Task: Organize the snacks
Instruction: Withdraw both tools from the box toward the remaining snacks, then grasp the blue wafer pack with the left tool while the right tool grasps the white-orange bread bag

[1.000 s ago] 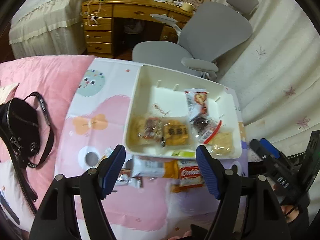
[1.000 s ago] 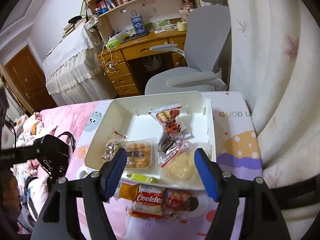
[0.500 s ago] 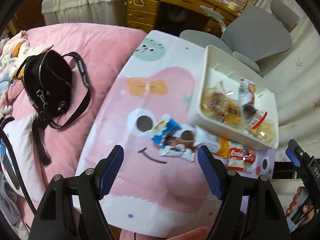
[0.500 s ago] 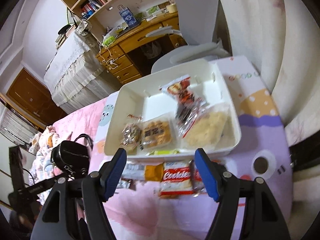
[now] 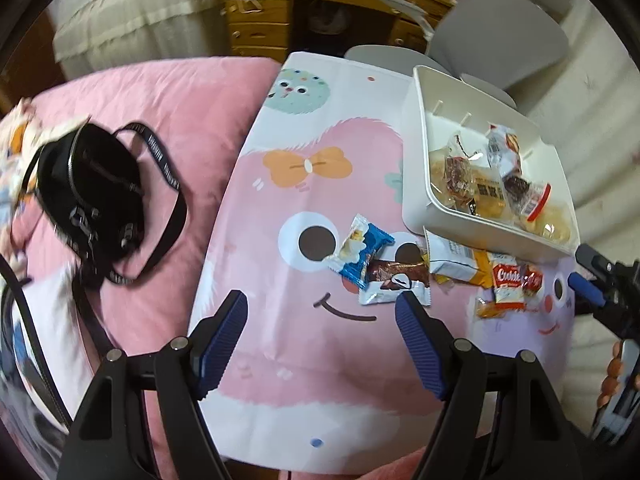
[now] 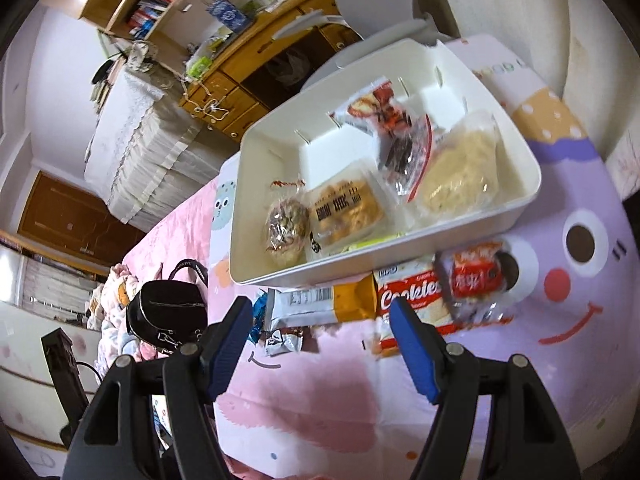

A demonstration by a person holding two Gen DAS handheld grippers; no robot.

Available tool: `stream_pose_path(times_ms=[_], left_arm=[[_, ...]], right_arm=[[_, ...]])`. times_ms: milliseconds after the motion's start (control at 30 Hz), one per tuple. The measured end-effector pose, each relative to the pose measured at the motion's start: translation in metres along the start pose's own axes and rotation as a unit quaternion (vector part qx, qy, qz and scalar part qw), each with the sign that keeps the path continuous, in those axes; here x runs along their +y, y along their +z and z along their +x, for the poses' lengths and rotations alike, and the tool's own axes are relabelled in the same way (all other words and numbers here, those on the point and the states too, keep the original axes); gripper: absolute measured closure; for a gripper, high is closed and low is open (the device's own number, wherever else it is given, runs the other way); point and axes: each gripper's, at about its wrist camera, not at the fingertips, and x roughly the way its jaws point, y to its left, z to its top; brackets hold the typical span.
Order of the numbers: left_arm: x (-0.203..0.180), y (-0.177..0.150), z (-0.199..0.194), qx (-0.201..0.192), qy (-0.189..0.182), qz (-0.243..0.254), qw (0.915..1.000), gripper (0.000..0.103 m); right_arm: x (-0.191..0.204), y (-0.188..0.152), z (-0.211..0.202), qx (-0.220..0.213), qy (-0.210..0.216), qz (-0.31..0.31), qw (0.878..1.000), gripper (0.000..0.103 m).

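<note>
Since the earlier frames, the left gripper (image 5: 320,312) is seen swung back and leftward, so the bag (image 5: 86,196) and the pink bed now fill the left of its view, and the bin (image 5: 424,184) is pushed to the upper right.

From the left wrist, the left gripper is held wide open and empty above the cloth (image 5: 280,340). Its right fingertip (image 5: 412,312) is placed just beside the brown-and-white pack (image 5: 394,282), which is overlapped by the blue pack (image 5: 362,252). A double grab is risked here: if the jaws are closed on the overlap, both packs may be lifted, or the slick film may slip out. Five loose packs are counted along the bin's near wall: blue, brown-and-white, white, orange and the Cookies pack (image 5: 508,284). One bin and one bag are counted. The right gripper (image 5: 592,276) is glimpsed at the right edge.

From the right wrist, the right gripper (image 6: 320,320) is also spread open with nothing held, poised over the white pack (image 6: 304,308) and the Cookies pack (image 6: 412,300). A red pack (image 6: 476,280) is laid over the latter, so it may be dragged off when that one is pulled. Five packs are counted inside the bin (image 6: 400,256); more may be hidden. These are crowded along its near wall, so added packs may pile up and spill.
</note>
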Motion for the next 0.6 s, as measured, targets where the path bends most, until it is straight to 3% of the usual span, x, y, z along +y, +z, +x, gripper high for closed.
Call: stream_pose_path(times_ms=[433, 600], left_arm=[[-0.01, 0.021, 0.065, -0.015, -0.038, 0.118, 0.9922, 0.028], [-0.011, 0.022, 0.096, -0.005, -0.044, 0.137, 0.9896, 0.028]], right_arm=[[-0.02, -0.029, 0.052, 0.049, -0.031, 0.139, 0.989, 0.032], [-0.016, -0.035, 0.073, 0.063, -0.023, 0.179, 0.982, 0.032]])
